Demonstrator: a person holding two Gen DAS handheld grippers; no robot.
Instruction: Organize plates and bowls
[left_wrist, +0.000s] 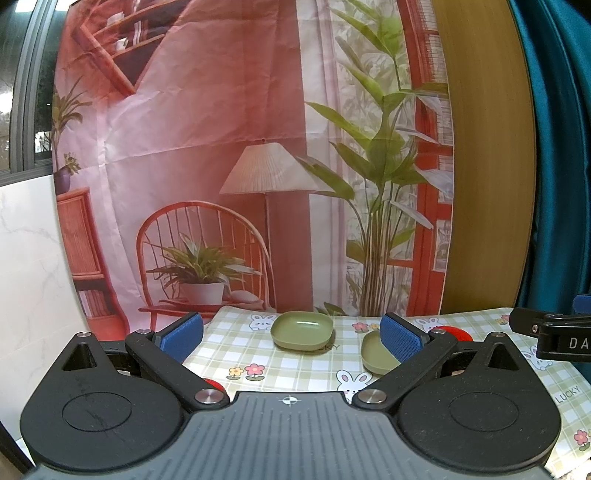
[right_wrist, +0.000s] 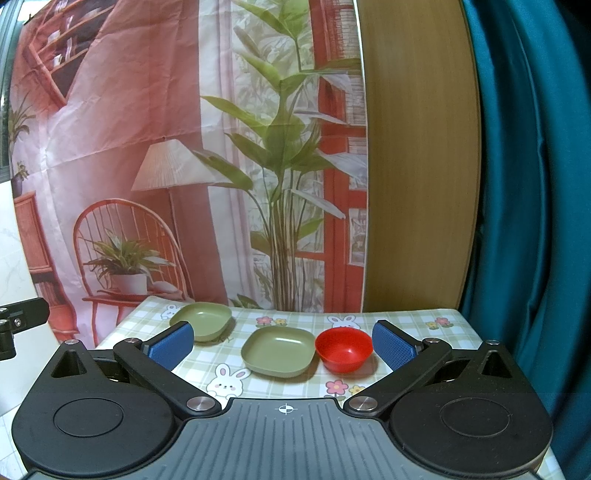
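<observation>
- The right gripper (right_wrist: 282, 345) is hovering low over the near edge of the table, its blue ribbed pads (right_wrist: 392, 345) spread wide and gripping nothing; the left gripper (left_wrist: 291, 338) is standing just as wide and equally bare.
- Just ahead of the right gripper, a red bowl (right_wrist: 343, 349) (round, smooth, glossy plastic) is sitting upright, nearly touching a green plate (right_wrist: 279, 350) to its left.
- That plate is a shallow rounded square lying flat, showing no clear long axis.
- Farther back and left, a second green plate (right_wrist: 203, 319) of the same matte plastic is lying flat, well apart from the first.
- A checked tablecloth (right_wrist: 295, 321) printed with rabbits and flowers is covering the table.
- Behind it a creased printed backdrop (right_wrist: 147, 147) is hanging, with a wooden panel (right_wrist: 417, 166) and a teal curtain (right_wrist: 535, 184) to the right.
</observation>
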